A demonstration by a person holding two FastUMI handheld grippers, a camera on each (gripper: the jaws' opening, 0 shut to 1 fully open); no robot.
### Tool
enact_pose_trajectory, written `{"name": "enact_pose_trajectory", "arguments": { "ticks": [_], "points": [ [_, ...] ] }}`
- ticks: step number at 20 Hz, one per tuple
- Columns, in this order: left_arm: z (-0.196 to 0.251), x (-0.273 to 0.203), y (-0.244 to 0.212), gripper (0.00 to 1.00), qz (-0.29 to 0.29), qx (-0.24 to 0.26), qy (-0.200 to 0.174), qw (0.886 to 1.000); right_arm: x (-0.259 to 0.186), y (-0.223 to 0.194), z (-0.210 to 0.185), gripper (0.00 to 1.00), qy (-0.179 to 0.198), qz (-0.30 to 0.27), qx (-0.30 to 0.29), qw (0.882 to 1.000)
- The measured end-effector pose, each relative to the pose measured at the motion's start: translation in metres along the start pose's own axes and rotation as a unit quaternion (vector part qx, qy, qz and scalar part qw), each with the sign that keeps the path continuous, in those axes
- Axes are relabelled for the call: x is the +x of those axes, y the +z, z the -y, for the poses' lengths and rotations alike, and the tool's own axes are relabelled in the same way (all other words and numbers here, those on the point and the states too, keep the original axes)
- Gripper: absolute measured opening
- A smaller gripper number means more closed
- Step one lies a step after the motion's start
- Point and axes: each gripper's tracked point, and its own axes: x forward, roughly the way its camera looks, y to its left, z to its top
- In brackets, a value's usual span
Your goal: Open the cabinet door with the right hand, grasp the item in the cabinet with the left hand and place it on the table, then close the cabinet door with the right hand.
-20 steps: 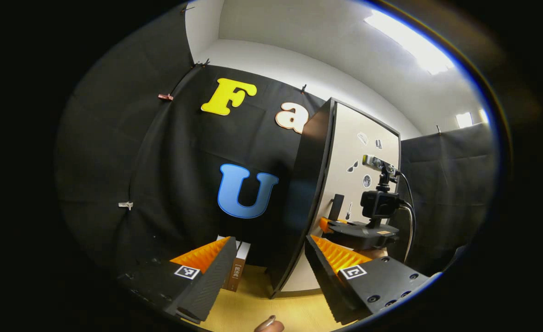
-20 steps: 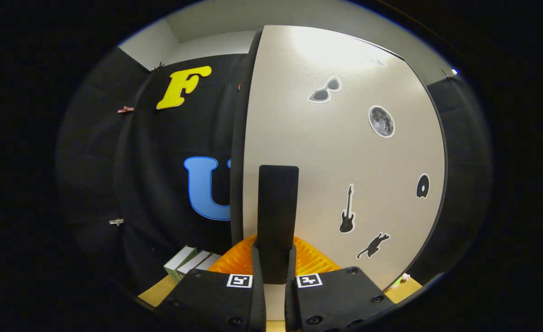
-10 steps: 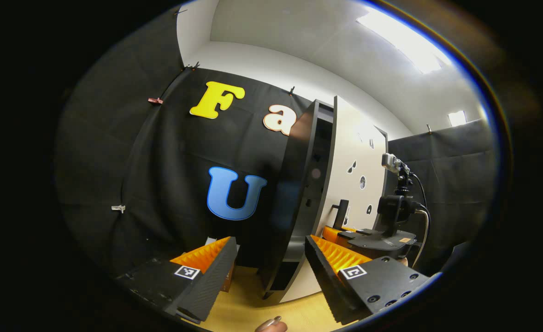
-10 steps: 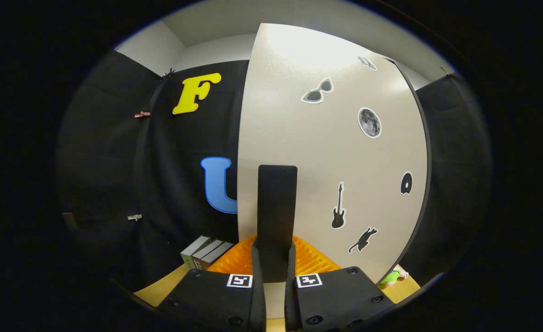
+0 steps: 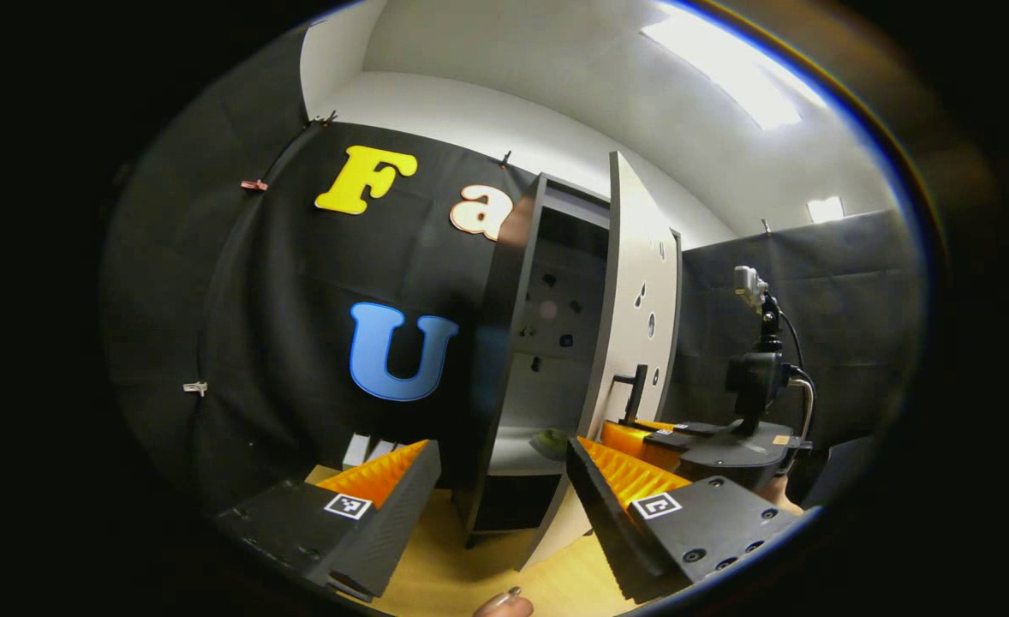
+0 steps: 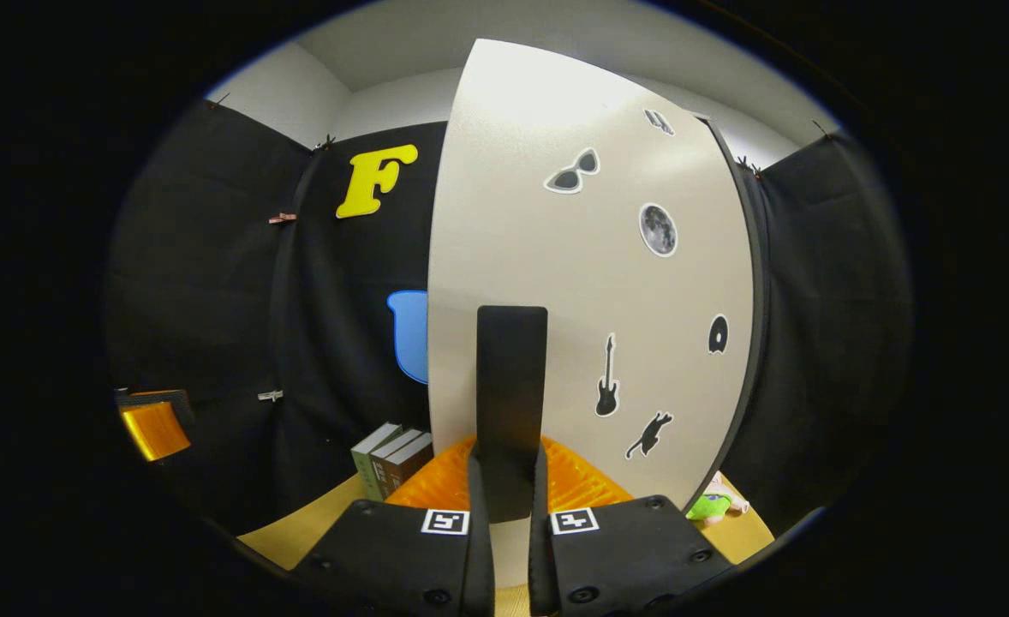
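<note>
Cabinet door (image 6: 590, 257) is stiff and swings easily by its handle (image 6: 511, 403), pinched by the right tongs (image 6: 511, 493), while the left tongs (image 5: 504, 480) stay spread.

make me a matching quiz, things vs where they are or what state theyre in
Things:
1. right gripper
2. left gripper
3. cabinet door
4. books

States or places:
A. standing on the table by the black cloth
B. swung partly open
C. shut on the door handle
D. open, holding nothing

Pairs: 1-C, 2-D, 3-B, 4-A
</note>
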Motion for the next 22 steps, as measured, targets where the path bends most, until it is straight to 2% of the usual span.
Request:
{"name": "enact_pose_trajectory", "arguments": {
  "ticks": [7, 16, 17, 18, 19, 22],
  "points": [
    [0.047, 0.013, -0.012, 0.94, -0.016, 0.011, -0.051, 0.999, -0.029, 0.001, 0.020, 0.19, 0.010, -0.001, -0.001, 1.000],
    [0.114, 0.072, -0.023, 0.94, -0.012, 0.028, -0.067, 0.997, -0.060, 0.002, 0.054, 0.19, 0.048, -0.007, 0.025, 0.998],
    [0.120, 0.083, -0.027, 0.94, -0.012, 0.027, -0.068, 0.997, -0.061, 0.002, 0.058, 0.14, 0.052, -0.008, 0.026, 0.998],
    [0.128, 0.093, -0.030, 0.94, -0.013, 0.025, -0.070, 0.997, -0.064, 0.003, 0.062, 0.14, 0.055, -0.008, 0.026, 0.998],
    [0.135, 0.103, -0.031, 0.94, -0.012, 0.023, -0.071, 0.997, -0.067, 0.003, 0.066, 0.19, 0.057, -0.009, 0.025, 0.998],
    [0.155, 0.130, -0.034, 0.94, -0.006, 0.021, -0.076, 0.997, -0.069, 0.002, 0.077, 0.19, 0.055, -0.010, 0.023, 0.998]
  ]
}}
